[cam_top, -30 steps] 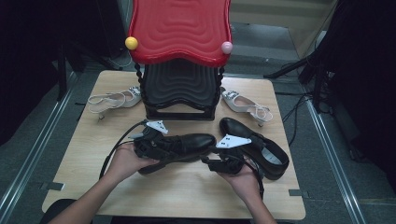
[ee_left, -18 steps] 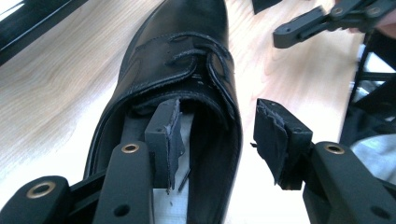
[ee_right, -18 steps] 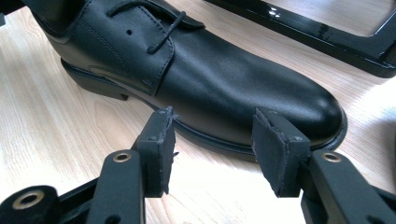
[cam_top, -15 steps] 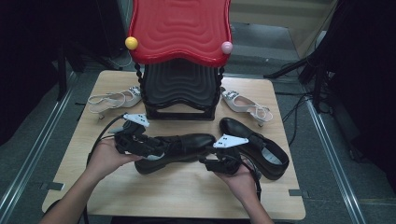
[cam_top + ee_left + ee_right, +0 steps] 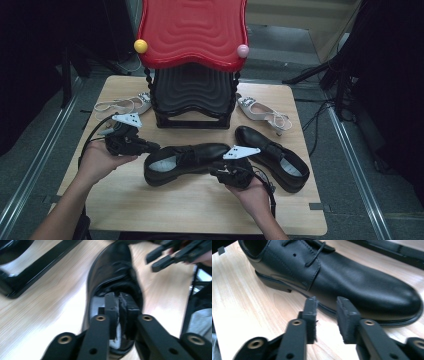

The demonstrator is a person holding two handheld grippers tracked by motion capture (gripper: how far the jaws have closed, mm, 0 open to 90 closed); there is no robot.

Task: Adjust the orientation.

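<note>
Looks like a lab or recording studio rather than a home. Small light wooden table [image 5: 190, 205] set on grey carpet, flanked by metal floor rails [image 5: 356, 165] and loose black cables [image 5: 320, 107]. Dark curtains [image 5: 30, 65] on both sides. Staged props on top: red and black wavy plastic shoe rack [image 5: 192, 35], glossy black leather lace-up shoes [image 5: 185, 160], pale strappy heeled sandals [image 5: 262, 112].
</note>
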